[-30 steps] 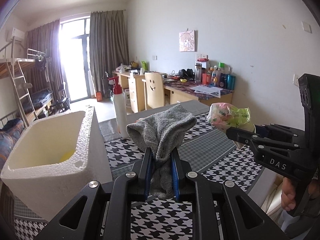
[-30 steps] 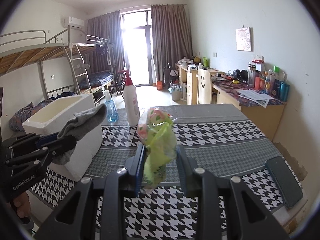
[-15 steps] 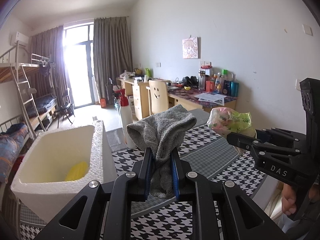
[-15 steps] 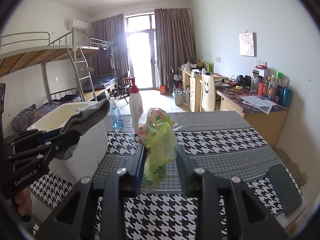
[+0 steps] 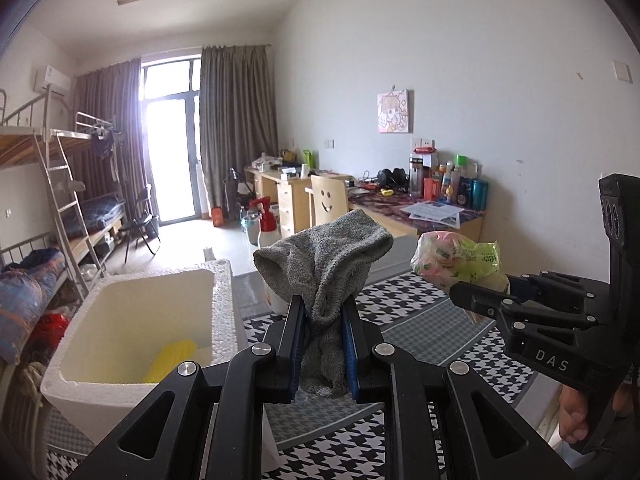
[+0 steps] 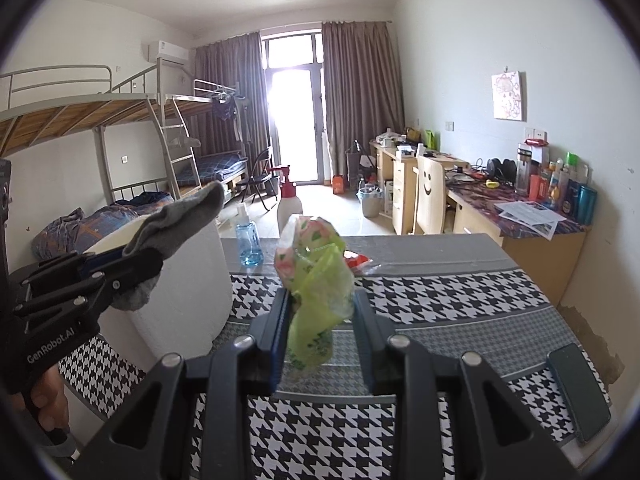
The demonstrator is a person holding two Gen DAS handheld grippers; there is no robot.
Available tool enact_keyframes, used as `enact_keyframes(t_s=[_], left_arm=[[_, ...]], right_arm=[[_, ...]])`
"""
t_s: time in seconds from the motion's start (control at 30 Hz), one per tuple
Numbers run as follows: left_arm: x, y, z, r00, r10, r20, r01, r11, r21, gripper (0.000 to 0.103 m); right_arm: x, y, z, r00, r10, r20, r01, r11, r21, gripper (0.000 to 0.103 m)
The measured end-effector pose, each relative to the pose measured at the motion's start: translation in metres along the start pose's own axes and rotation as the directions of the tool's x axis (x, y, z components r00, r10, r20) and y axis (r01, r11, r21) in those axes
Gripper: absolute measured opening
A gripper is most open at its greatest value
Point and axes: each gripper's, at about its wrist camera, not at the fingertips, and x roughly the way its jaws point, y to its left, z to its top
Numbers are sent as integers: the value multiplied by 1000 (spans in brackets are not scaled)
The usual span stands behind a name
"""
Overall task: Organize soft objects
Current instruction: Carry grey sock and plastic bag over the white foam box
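**Left wrist view: sock and bag both held above the table**

In the left wrist view, the left gripper fills the lower centre of the frame, its fingers closed tight on a grey sock that bunches upward between the blue pads and droops below them. To the lower left sits a white foam box, open at the top, with a yellow item lying inside against its right wall. The box rests on a table covered in a black-and-white houndstooth cloth with grey bands. At the right edge of the frame the right gripper reaches in, carrying a crumpled green and pink plastic bag.

In the right wrist view, the right gripper occupies the lower centre, its fingers partly closed and pinching the bag, which stands up above the pads. At the left of the frame the left gripper holds the sock in front of the foam box. Behind the bag, upper centre, stand a clear blue bottle and a white spray bottle with a red top. A dark phone lies on the table at the lower right.
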Motion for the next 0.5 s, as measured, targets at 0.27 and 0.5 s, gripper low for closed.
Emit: enact_keyframes(t_s=[0.27, 0.5], left_arm=[[-4, 9, 5, 999, 39, 21, -39, 999, -4, 19], [-7, 17, 8, 997, 75, 33, -75, 997, -9, 19]], right_arm=[[1, 6, 6, 1000, 12, 8, -12, 1000, -10, 35], [3, 14, 12, 999, 32, 18, -31, 999, -21, 35]])
